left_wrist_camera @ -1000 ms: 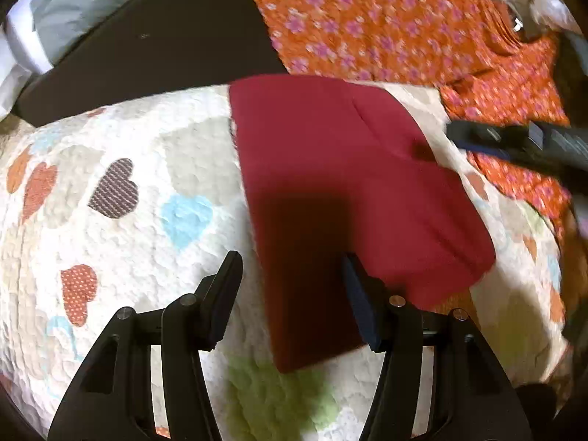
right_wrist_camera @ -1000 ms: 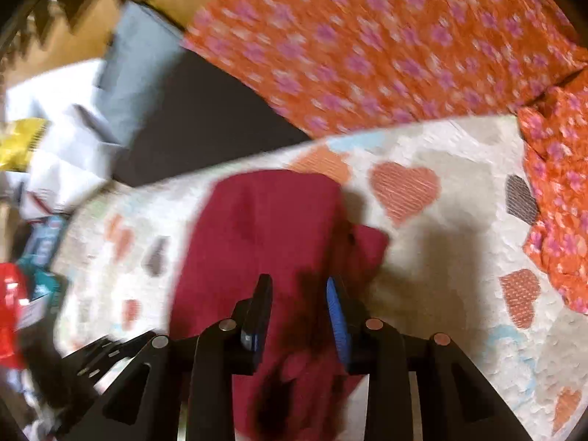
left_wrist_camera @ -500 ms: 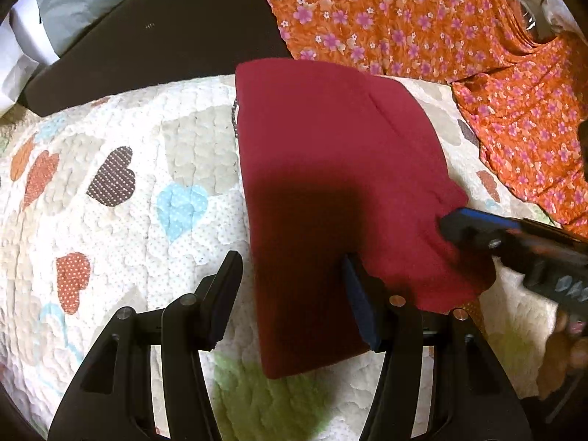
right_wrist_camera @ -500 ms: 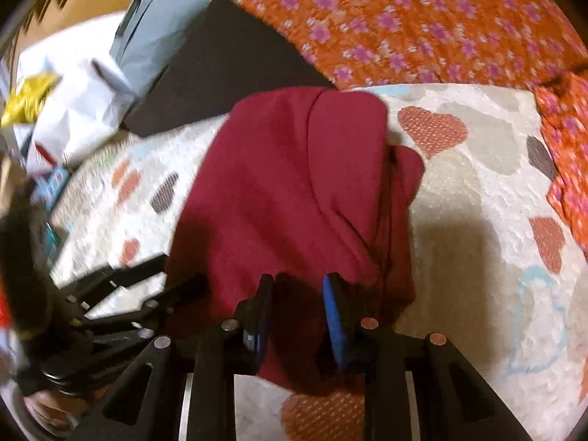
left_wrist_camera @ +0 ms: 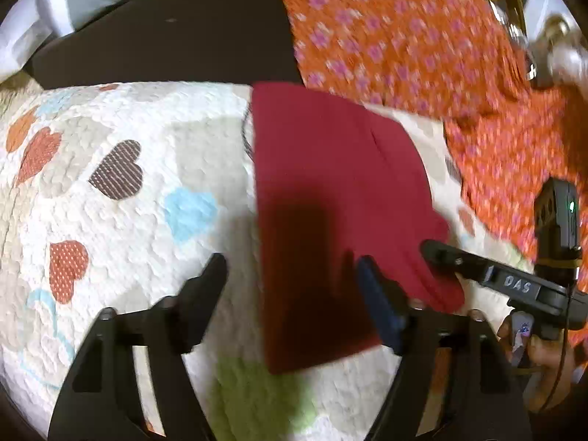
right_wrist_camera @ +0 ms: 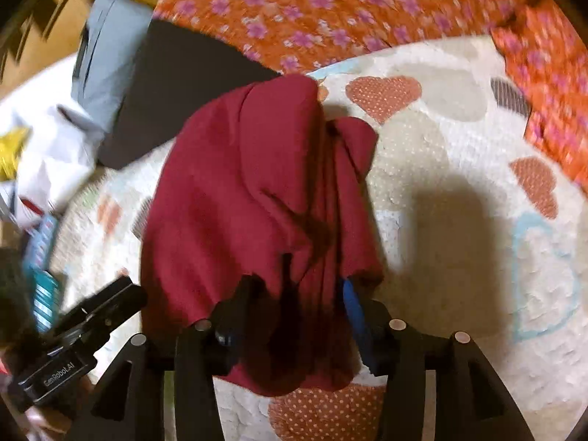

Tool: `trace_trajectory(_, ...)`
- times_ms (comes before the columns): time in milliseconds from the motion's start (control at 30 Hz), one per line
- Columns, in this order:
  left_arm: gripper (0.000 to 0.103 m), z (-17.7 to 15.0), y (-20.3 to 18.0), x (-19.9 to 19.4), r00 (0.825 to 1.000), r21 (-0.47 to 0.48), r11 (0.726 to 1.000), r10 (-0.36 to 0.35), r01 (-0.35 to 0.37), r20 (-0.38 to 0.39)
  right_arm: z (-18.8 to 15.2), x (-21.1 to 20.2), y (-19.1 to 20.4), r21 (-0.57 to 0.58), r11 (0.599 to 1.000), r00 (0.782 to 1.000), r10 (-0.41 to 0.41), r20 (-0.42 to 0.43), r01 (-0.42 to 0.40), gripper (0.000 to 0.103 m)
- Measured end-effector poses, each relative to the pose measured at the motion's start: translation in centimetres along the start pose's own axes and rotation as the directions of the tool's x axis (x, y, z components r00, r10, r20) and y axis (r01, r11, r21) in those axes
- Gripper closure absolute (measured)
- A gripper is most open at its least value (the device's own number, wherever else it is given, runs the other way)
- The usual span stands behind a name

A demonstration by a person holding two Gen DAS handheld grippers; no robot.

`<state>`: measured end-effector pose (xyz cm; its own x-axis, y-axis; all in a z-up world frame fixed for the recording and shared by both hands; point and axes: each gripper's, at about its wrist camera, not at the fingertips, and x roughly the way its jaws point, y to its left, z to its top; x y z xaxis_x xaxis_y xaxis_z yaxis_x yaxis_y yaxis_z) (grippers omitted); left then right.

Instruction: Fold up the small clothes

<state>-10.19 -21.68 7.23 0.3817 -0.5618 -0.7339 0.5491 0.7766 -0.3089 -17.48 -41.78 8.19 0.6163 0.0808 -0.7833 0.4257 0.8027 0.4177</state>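
A dark red garment [left_wrist_camera: 330,191] lies partly folded on a white quilt with hearts [left_wrist_camera: 128,183]. My left gripper [left_wrist_camera: 290,286] is open, hovering just above the garment's near left edge, empty. My right gripper [right_wrist_camera: 294,294] has its jaws apart, with a bunched fold of the red garment [right_wrist_camera: 257,183] lying between and over them; the fold hides the fingertips. The right gripper also shows in the left wrist view [left_wrist_camera: 477,272] at the garment's right corner, and the left gripper shows in the right wrist view [right_wrist_camera: 92,316] at lower left.
Orange flowered cloth [left_wrist_camera: 422,47] lies beyond and to the right of the quilt. A black slab [left_wrist_camera: 176,33] and a grey cushion [right_wrist_camera: 106,51] sit at the far left. White bags and packets [right_wrist_camera: 36,169] are piled beside the quilt.
My right gripper has pushed in under the garment's right corner, its jaws a little wider, and the cloth now bunches over them. My left gripper stays open and has drawn back slightly.
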Motion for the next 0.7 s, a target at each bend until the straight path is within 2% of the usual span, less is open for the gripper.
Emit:
trace_trajectory(67,0.027,1.0,1.2,0.5,1.0,-0.044,0.999,-0.014,0.015,0.012,0.9,-0.4,-0.9,0.031,0.999,0.998,0.037,0.046,-0.038,0.049)
trace_trajectory(100,0.027,1.3,1.6,0.9,1.0,-0.057,0.998,-0.022,0.022,0.005,1.4,-0.3,-1.3,0.04,0.998,0.997,0.044,0.059,-0.047,0.04)
trace_trajectory(133,0.027,1.7,2.1,1.7,0.999,-0.08,0.996,-0.041,0.039,-0.015,2.2,0.2,-1.8,0.053,0.997,0.997,0.052,0.062,-0.056,0.035)
trace_trajectory(233,0.025,2.4,2.9,4.2,0.992,-0.142,0.986,-0.103,0.093,-0.069,3.7,2.3,-2.8,0.093,0.988,0.992,0.12,0.03,-0.122,0.034)
trace_trajectory(267,0.021,2.4,3.2,5.1,0.987,-0.174,0.977,-0.141,0.126,-0.076,4.0,3.0,-2.8,0.104,0.985,0.991,0.134,0.017,-0.135,0.031)
trace_trajectory(333,0.02,2.3,3.5,6.2,0.98,-0.224,0.961,-0.182,0.16,-0.081,4.1,4.9,-3.3,0.144,0.974,0.984,0.179,-0.003,-0.176,0.022)
trace_trajectory(367,0.02,2.3,3.5,6.5,0.975,-0.24,0.954,-0.205,0.18,-0.082,4.0,5.1,-3.4,0.155,0.968,0.98,0.198,0.011,-0.197,0.021)
trace_trajectory(400,0.021,2.1,3.3,6.7,0.972,-0.245,0.949,-0.223,0.198,-0.08,3.9,5.1,-3.3,0.156,0.967,0.98,0.199,0.028,-0.201,0.023)
trace_trajectory(433,0.037,2.1,2.9,6.5,0.97,-0.233,0.95,-0.233,0.21,-0.074,3.8,5.1,-3.1,0.153,0.968,0.98,0.199,0.026,-0.201,0.04)
trace_trajectory(467,0.047,2.1,2.6,6.1,0.967,-0.217,0.95,-0.245,0.224,-0.076,3.8,4.9,-2.7,0.151,0.964,0.975,0.22,0.014,-0.219,0.046)
trace_trajectory(533,0.055,2.2,1.4,4.3,0.976,-0.15,0.97,-0.202,0.19,-0.075,3.8,4.0,-1.8,0.137,0.969,0.978,0.205,0.02,-0.206,0.056)
trace_trajectory(700,0.057,0.3,0.6,-1.4,0.968,-0.091,0.969,-0.236,0.228,-0.09,2.8,-0.9,1.1,0.043,0.974,0.975,0.223,0.027,-0.224,0.059)
